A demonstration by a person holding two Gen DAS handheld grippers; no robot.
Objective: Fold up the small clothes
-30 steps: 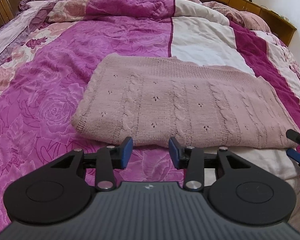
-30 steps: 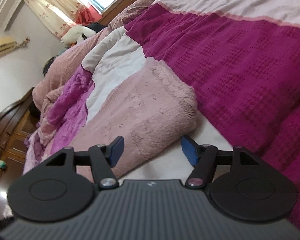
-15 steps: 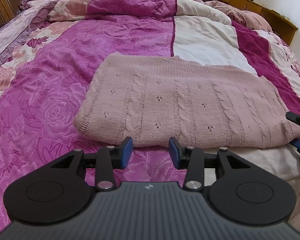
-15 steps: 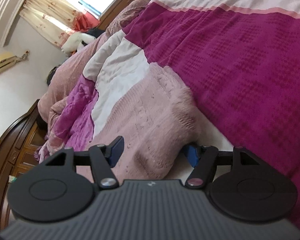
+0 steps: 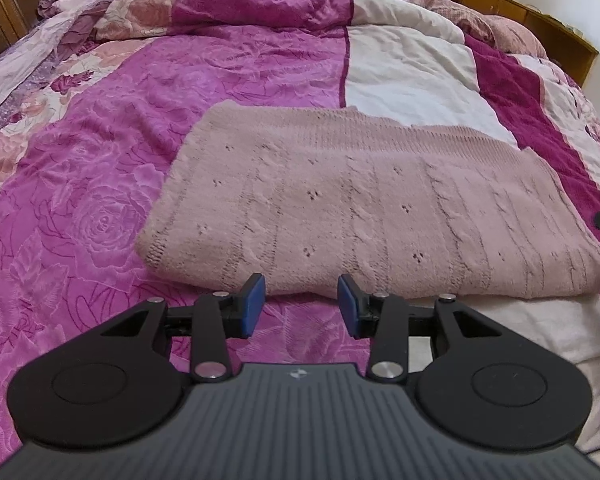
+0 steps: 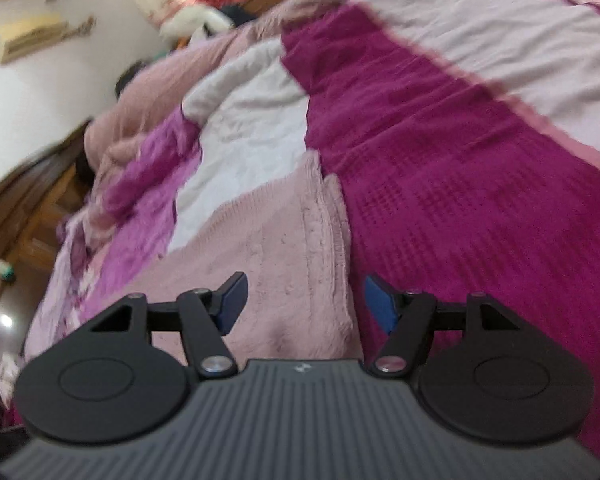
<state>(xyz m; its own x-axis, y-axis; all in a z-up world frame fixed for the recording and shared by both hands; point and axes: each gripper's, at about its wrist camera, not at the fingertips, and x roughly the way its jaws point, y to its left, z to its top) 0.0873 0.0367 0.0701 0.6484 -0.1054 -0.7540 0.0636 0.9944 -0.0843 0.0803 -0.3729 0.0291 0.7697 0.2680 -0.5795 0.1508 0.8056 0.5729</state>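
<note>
Pink knitted sweater (image 5: pixel 364 208) stretches left to right across frame centre, just beyond the left gripper (image 5: pixel 301 304), which is open and empty. Right gripper (image 6: pixel 304 304), also open and holding nothing, straddles its right end (image 6: pixel 300 240), nearer.

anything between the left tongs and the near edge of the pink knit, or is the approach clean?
Nothing visible. The left tongs stand open just short of the pink knit, with only the bedspread beneath the gap. The right tongs are open too, straddling its end edge.

Soft daylight, fisheye-bent edges, left view sharp, right view motion-blurred
</note>
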